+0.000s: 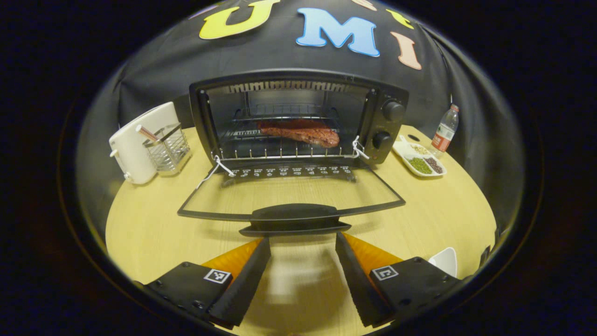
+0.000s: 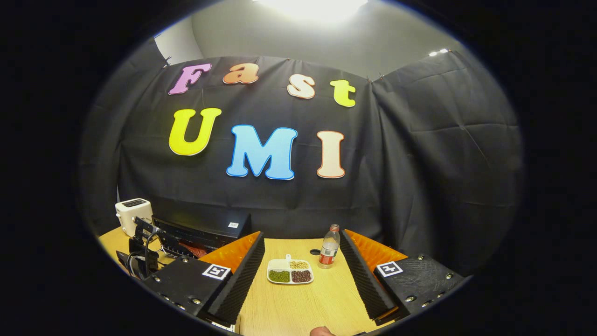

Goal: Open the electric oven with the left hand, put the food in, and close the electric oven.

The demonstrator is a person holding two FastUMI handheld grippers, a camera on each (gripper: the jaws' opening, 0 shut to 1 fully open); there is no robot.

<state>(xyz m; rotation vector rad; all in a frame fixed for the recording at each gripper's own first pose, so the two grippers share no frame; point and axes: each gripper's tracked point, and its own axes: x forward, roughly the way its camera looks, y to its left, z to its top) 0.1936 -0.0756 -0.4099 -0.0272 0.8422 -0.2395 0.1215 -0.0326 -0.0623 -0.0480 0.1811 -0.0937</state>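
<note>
— Pale wood made up the round table (image 1: 154, 233), with black cloth hung behind it. What stood at the far left?

— From the left gripper view, a white toaster (image 1: 135, 142), and just beside it on the right a wire holder (image 1: 169, 148) with a utensil leaning in it.

— And next along?

— The electric oven (image 1: 298, 119) sat in the middle at the far side. Its glass door (image 1: 291, 193) lay folded down flat toward the near edge, with the dark handle (image 1: 294, 218) at the front. White strings hung at both hinge corners.

— Where was the food?

— The piece of meat (image 1: 305, 132) lay on the wire rack inside the oven, a little right of centre. Two knobs (image 1: 387, 126) sat one above the other on the oven's right panel.

— Further right?

— A white divided dish (image 1: 419, 161) holding green, dark and pale beans, then a water bottle (image 1: 445, 130) standing upright at the far right.

— How did the left gripper (image 1: 302, 245) stand?

— Its fingers were spread wide, just near of the door handle and holding nothing; I could not tell whether they touched it.

— And the right gripper (image 2: 302, 252)?

— In the right gripper view it was spread too, empty, held off to the right with the dish and bottle seen between its fingers. The left gripper showed at the far left there, by the oven.
</note>
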